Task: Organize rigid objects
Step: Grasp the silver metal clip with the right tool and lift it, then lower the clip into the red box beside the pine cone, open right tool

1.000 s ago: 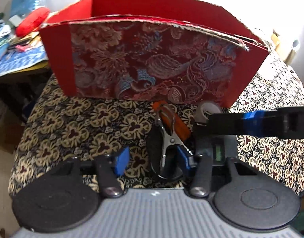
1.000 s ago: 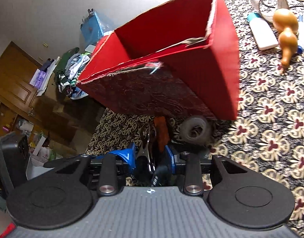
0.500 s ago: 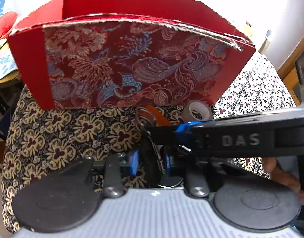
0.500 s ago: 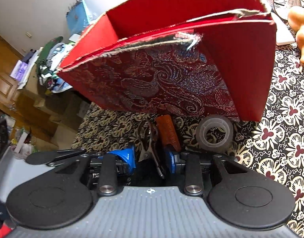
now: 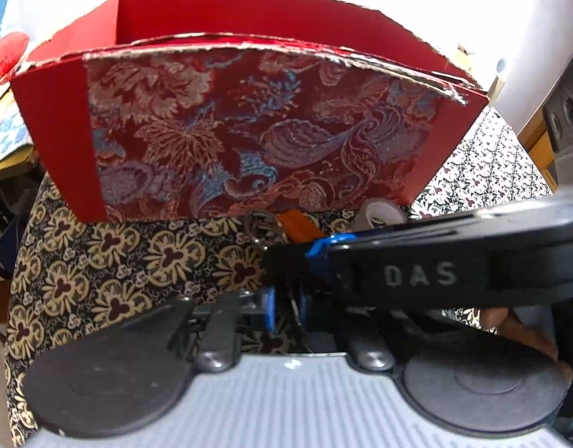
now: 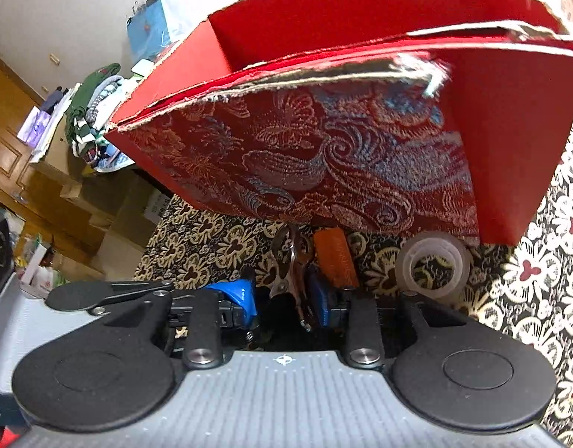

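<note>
Red brocade box [image 5: 249, 138] sits on the floral cloth [image 5: 111, 261], interior mostly out of view, so progress can't be judged; metal clip [image 6: 292, 261], orange case [image 6: 333, 257] and tape roll [image 6: 432, 268] lie outside along its front wall. Left gripper [image 5: 286, 308] closed on the clip's handles. Right gripper [image 6: 282, 302] closing around the same clip, its arm crossing the left's view

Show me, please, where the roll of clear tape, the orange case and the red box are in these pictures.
roll of clear tape [image 6: 432, 269]: right wrist view, on its front rim.
orange case [image 6: 334, 257]: right wrist view, on its top face.
red box [image 5: 249, 138]: left wrist view, on its patterned front wall.
</note>
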Demonstrator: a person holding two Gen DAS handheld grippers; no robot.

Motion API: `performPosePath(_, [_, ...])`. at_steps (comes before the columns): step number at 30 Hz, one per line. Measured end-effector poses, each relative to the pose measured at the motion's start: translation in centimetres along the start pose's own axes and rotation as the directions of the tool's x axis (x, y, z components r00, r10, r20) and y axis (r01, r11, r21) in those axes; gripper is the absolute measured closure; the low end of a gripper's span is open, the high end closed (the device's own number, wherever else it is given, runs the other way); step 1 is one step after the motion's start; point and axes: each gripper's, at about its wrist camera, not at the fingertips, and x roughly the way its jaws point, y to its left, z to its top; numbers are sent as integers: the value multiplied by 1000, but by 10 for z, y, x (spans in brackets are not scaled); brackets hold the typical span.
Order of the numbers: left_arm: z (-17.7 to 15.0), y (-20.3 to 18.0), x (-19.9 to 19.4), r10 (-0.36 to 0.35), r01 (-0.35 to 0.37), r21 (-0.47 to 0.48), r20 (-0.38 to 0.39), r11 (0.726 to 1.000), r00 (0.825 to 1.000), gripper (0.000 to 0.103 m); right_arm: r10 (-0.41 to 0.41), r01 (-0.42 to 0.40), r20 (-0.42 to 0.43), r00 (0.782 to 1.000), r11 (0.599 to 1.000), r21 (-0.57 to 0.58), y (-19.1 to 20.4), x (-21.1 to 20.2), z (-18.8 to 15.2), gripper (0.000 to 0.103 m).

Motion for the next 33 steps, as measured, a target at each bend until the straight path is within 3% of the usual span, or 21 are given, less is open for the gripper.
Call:
performPosePath(4, [-4,-4,0,2,-2,4,14,1000,1000,97,0,0,-3,1000,1000,-16,-1,2,2,103])
performPosePath(9, [-3,1,-6,-26,27,-36,18,999,999,101,10,-10,6,1000,1000,-11,-3,-4,0,103])
performPosePath(18, [14,-18,-59,-45,41,48,95,998,994,101,86,-84,85,993,996,-21,3,-56,9,103])
performPosePath(26, [42,-45,-128,-85,51,160,219,986,972,101,150,-132,223,963,987,-93,18,-116,24,103])
performPosePath(33, [89,-46,-130,-101,42,193,304,980,947,100,141,-107,325,935,987,-121,15,-115,68,103])
